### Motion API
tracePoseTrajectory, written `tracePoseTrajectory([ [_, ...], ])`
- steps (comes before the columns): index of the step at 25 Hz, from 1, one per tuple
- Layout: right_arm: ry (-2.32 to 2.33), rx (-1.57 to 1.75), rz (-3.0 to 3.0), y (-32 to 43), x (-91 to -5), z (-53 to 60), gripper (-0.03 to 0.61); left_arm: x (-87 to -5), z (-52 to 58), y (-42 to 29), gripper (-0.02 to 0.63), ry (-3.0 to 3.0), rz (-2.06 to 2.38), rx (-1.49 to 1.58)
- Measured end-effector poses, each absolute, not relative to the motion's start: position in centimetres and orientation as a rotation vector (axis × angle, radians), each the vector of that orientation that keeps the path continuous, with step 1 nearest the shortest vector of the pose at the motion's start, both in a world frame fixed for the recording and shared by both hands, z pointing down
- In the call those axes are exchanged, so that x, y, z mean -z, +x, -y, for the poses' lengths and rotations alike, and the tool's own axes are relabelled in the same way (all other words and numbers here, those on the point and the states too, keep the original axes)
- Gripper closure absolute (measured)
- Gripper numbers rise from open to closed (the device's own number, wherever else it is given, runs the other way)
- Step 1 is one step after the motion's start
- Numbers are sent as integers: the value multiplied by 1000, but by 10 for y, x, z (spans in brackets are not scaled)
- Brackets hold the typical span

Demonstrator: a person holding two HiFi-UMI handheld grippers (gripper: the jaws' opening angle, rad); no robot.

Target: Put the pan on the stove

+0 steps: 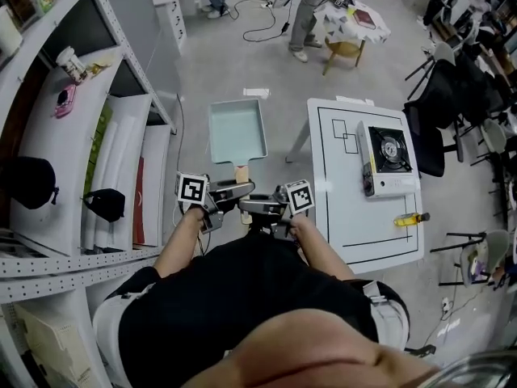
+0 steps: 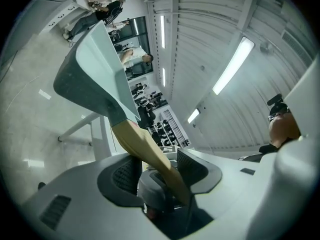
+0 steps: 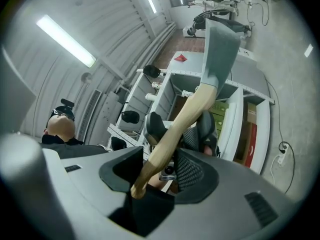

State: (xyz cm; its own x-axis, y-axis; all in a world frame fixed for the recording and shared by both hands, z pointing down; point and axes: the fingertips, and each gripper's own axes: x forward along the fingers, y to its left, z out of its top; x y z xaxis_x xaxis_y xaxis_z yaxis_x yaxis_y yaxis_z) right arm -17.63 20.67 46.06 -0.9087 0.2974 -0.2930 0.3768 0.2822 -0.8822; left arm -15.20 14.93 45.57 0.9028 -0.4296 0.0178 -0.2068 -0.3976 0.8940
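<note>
In the head view a mint-green rectangular pan (image 1: 237, 132) hangs in the air in front of me, over the grey floor, left of the white table. Its wooden handle (image 1: 241, 173) points back toward me. My left gripper (image 1: 229, 192) and right gripper (image 1: 260, 207) face each other and both are shut on that handle. In the left gripper view the handle (image 2: 150, 151) runs between the pads of the left gripper (image 2: 157, 166) up to the pan (image 2: 95, 69). The right gripper view shows the handle (image 3: 175, 129) across the right gripper (image 3: 160, 169), with the pan (image 3: 220, 44) above. The portable stove (image 1: 388, 156) sits on the table's far right.
The white table (image 1: 347, 217) carries black marked outlines and a yellow bottle (image 1: 410, 218) near its right edge. A metal shelf unit (image 1: 89, 160) with boards, caps and small items stands close on the left. Chairs (image 1: 452, 111) crowd the right side. A person (image 1: 311, 10) stands far back.
</note>
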Motion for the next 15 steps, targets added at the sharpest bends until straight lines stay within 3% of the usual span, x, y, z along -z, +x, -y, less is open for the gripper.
tracePoseTrajectory([
  [15, 765, 1695, -2462, -177, -459, -69, 373, -459, -10, -161, 390, 2013, 554, 284],
])
